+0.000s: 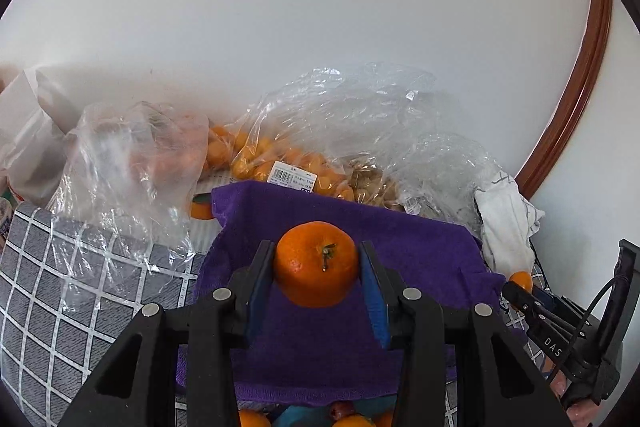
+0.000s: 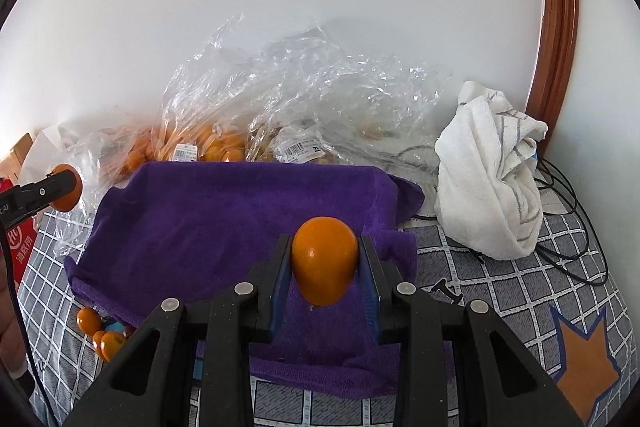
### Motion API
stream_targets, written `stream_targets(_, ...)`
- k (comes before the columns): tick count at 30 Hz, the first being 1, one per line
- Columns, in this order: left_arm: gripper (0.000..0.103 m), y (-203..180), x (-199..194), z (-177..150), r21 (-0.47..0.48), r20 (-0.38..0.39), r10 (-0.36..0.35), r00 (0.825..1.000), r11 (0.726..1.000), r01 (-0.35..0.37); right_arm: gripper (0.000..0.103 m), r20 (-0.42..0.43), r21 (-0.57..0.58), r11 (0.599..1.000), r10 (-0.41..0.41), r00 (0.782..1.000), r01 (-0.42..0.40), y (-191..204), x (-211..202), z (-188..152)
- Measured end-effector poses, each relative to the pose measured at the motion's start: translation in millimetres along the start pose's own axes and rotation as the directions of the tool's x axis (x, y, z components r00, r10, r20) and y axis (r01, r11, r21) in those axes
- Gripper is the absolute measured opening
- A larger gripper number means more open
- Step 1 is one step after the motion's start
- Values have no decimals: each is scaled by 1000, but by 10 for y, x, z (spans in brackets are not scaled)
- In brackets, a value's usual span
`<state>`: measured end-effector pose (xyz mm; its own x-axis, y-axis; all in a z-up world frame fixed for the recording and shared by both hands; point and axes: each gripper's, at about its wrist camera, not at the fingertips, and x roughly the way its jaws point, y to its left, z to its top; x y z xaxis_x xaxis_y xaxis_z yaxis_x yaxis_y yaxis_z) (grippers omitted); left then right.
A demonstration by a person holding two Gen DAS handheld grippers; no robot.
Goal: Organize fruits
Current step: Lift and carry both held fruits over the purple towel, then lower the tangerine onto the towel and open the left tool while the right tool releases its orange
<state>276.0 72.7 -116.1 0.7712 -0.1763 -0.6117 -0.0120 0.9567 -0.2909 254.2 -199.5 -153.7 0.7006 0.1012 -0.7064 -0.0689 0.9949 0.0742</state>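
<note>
Two fruits are held at once. From the left wrist, the left gripper [image 1: 316, 259] pinches a mandarin [image 1: 316, 263], stem toward the camera, above the purple towel [image 1: 400, 247], likely carrying it over for sorting. From the right wrist, the right gripper [image 2: 325, 263] clamps a smooth orange fruit [image 2: 324, 259] over the same towel; plastic bags [image 2: 280, 107] of fruit lie beyond.

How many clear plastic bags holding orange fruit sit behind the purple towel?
2: one bag at back left, one labelled bag at centre. More fruit may be hidden under crumpled plastic.
</note>
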Motion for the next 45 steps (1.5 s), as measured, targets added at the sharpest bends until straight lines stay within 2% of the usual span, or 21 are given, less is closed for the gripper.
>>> stream_targets(9,40,88,412,-81,-23,-76,-2,997,1000,0,32,-77,-18,999,-27,997,26,52,380,-118)
stream_targets(23,40,81,624,-248,-16,-143,0,990,1000,-2,32,-154,-11,999,-42,987,40,87,710,-276)
stream_targets(30,40,11,709,-305,28,-183,28,983,999,-24,32,-167,-14,999,-50,985,48,97,749,-313)
stream_targets(38,40,47,735,-311,34,-205,52,977,998,-46,33,-176,-29,998,-59,983,55,95,729,-295)
stream_targets(42,40,40,767,-312,39,-225,57,973,998,-50,41,-159,-18,998,-60,985,58,48,613,-305)
stream_targets(45,40,34,782,-325,46,-237,67,969,997,-58,42,-148,-9,998,-68,987,67,1,515,-318)
